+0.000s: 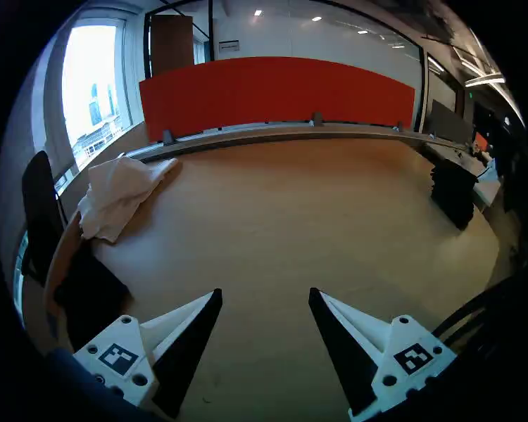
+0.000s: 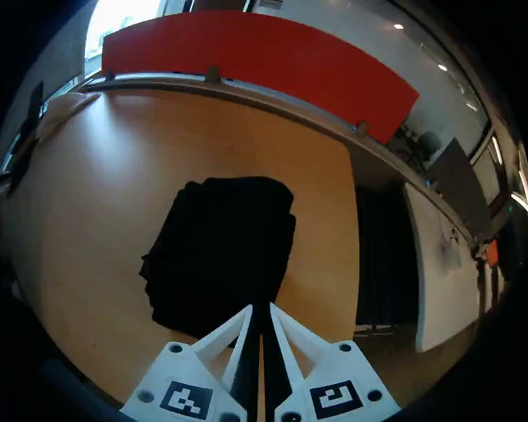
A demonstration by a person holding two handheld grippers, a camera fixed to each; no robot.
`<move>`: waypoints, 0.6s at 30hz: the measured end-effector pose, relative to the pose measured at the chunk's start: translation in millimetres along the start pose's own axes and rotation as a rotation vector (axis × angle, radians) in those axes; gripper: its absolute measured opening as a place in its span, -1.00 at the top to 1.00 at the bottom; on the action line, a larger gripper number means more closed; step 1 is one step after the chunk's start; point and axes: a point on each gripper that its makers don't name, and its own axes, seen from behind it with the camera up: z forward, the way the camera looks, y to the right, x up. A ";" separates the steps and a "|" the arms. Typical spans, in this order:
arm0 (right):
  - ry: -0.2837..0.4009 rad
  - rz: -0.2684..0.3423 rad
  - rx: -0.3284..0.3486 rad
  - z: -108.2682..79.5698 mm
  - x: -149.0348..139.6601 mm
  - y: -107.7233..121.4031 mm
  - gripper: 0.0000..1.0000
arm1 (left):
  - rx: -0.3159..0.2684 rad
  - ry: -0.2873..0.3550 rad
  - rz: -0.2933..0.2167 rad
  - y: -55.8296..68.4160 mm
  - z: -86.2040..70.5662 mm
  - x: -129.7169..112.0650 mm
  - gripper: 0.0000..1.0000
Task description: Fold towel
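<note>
A crumpled white towel [image 1: 120, 193] lies at the far left of the wooden table [image 1: 299, 225], near its back rail. My left gripper [image 1: 265, 291] is open above the table's near part, well short of the towel, with nothing between its fingers. A stack of folded black towels [image 2: 222, 253] rests near the table's right edge [image 2: 348, 232]; the same black stack [image 1: 453, 190] sits far right in the left gripper view. My right gripper [image 2: 261, 305] is shut, its tips over the stack's near edge. Whether any cloth is pinched is not visible.
A red divider panel [image 1: 278, 91] on a grey rail closes off the back of the table. A black chair [image 1: 39, 204] stands at the left end. Beyond the right edge is a dark gap, then a white desk [image 2: 440, 281].
</note>
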 end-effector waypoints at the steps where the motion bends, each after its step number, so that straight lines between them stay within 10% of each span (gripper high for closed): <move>1: -0.005 0.002 0.000 0.9 -2.2 0.3 0.97 | 0.001 -0.001 0.000 -0.3 -0.1 -0.3 -0.82; 18: -0.088 0.024 -0.006 10.0 -35.8 6.7 0.97 | 0.008 -0.013 0.001 -1.0 -0.8 -4.9 -0.82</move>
